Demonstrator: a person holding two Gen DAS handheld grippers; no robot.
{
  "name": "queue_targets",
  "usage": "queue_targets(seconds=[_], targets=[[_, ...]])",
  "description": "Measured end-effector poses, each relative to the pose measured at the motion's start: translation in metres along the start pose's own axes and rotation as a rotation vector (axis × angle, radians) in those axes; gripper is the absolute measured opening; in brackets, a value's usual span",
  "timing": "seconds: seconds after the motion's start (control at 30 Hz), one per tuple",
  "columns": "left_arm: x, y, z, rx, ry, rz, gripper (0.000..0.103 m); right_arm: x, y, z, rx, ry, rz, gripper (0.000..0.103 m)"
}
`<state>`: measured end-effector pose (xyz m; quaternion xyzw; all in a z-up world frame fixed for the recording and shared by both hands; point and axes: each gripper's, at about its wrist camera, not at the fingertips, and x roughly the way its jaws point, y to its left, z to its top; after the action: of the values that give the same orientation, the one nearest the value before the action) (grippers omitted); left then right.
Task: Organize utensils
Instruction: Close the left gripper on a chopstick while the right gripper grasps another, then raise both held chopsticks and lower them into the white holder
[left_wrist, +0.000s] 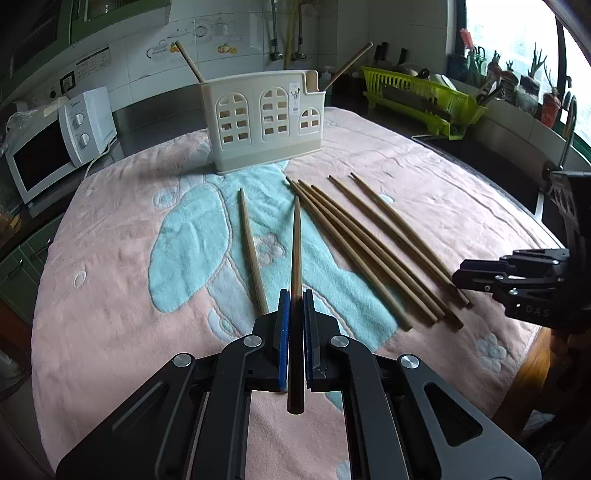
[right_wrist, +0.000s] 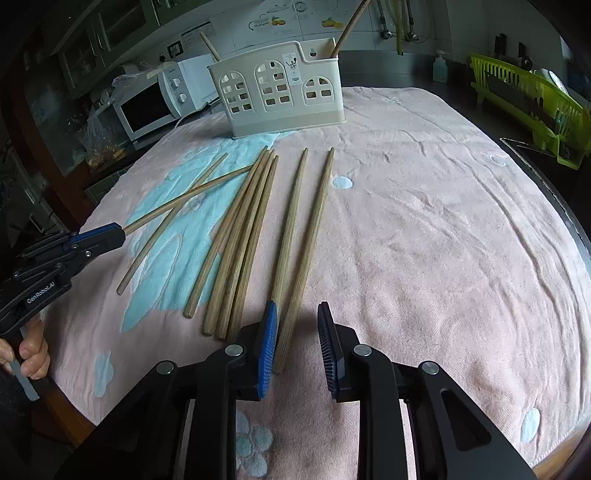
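Wooden and slender, a brown chopstick (left_wrist: 296, 251) is pinched between the blue-padded fingers of our left tongs (left_wrist: 294, 306), its thick end jutting back past the pads and its thin tip raised toward the cream plastic utensil holder with arched cut-out windows (left_wrist: 266, 122). That holder stands upright at the far side of the pink and pale-blue towel (left_wrist: 443, 206) that covers the surface, and two more wooden sticks lean out of its compartments. One loose chopstick (left_wrist: 253, 254) lies on the blue patch just left of the held one. To the right we see a tight bundle of four chopsticks (right_wrist: 240, 247) lying side by side, then a separate pair (right_wrist: 303, 236) slightly apart from each other. Our right tongs (right_wrist: 297, 343) are spread wide, low over the towel, with the thick end of the pair's right-hand stick between the pads but not gripped. A white microwave (left_wrist: 48, 151) sits off to the left, a lime-green dish rack (left_wrist: 421, 99) to the right.
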<state>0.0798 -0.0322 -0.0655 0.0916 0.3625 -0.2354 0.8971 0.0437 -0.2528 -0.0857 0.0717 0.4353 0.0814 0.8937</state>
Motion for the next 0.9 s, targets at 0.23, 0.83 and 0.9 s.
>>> queue_targets(seconds=[0.23,0.83,0.9], targets=[[-0.007,0.005,0.009,-0.032,-0.041,-0.011,0.005,0.012,0.002,0.009,0.012,0.004,-0.03,0.012],[-0.016,0.015,0.044,-0.077,-0.122,-0.024,0.005,-0.011,0.005,0.012,-0.059,-0.08,-0.122,0.007],[-0.016,0.017,0.049,-0.084,-0.129,-0.023,0.005,-0.024,0.003,0.019,-0.067,-0.12,-0.127,0.006]])
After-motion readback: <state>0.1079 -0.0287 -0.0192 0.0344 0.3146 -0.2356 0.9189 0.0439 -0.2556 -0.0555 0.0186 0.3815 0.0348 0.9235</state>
